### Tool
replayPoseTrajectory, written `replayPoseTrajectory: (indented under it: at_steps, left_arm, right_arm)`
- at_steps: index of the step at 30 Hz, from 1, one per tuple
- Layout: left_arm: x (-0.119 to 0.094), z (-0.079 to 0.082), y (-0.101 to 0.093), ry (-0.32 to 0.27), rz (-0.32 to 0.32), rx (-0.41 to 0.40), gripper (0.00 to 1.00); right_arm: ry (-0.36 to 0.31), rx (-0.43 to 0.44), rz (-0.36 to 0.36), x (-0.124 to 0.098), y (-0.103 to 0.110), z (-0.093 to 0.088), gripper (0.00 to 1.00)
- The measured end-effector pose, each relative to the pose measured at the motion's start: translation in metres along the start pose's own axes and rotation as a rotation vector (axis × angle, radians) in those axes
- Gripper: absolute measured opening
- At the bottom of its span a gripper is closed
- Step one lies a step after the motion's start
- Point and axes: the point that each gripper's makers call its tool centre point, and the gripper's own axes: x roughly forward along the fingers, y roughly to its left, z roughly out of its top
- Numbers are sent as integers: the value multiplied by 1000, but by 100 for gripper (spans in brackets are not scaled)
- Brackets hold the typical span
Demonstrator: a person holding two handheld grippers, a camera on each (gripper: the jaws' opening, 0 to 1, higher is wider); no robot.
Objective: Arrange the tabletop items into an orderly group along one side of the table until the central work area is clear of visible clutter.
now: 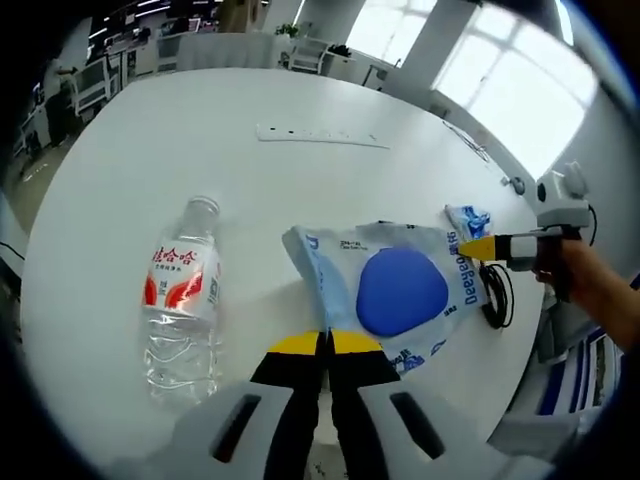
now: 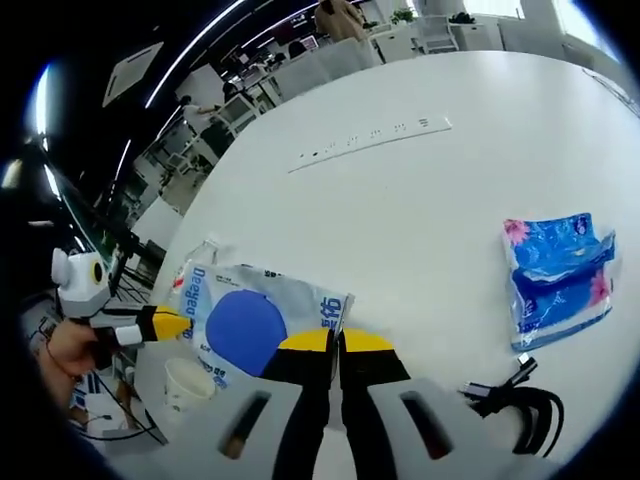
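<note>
A clear plastic bag [image 1: 400,290] with blue print and a blue disc inside lies spread on the white table [image 1: 200,150]. My left gripper [image 1: 325,343] is shut, its yellow tips pinching the bag's near edge. My right gripper [image 1: 480,247] comes in from the right, a hand behind it, and its tip is on the bag's far edge. In the right gripper view the bag [image 2: 250,320] stretches between my right gripper [image 2: 335,341], shut on its corner, and my left gripper [image 2: 165,323] at its other side.
A water bottle [image 1: 183,290] with a red label lies left of the bag. Past the bag are a blue tissue pack [image 2: 560,270], a coiled black cable [image 2: 515,400] and a paper cup [image 2: 190,383]. A white power strip [image 1: 320,135] lies farther off.
</note>
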Motion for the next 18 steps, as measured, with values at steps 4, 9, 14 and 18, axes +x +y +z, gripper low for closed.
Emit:
replayPoseTrajectory:
  at_steps: [4, 9, 14, 18]
  left_arm:
    - [2, 10, -11, -15, -18, 6, 0]
    - [6, 20, -22, -29, -40, 9, 0]
    - [13, 32, -36, -43, -65, 7, 0]
    - [17, 41, -45, -54, -80, 13, 0]
  right_arm:
    - [-5, -30, -5, -5, -7, 13, 0]
    - [-13, -57, -14, -12, -15, 27, 0]
    - [-21, -86, -25, -18, -27, 43, 0]
    - [-28, -96, -34, -21, -35, 53, 0]
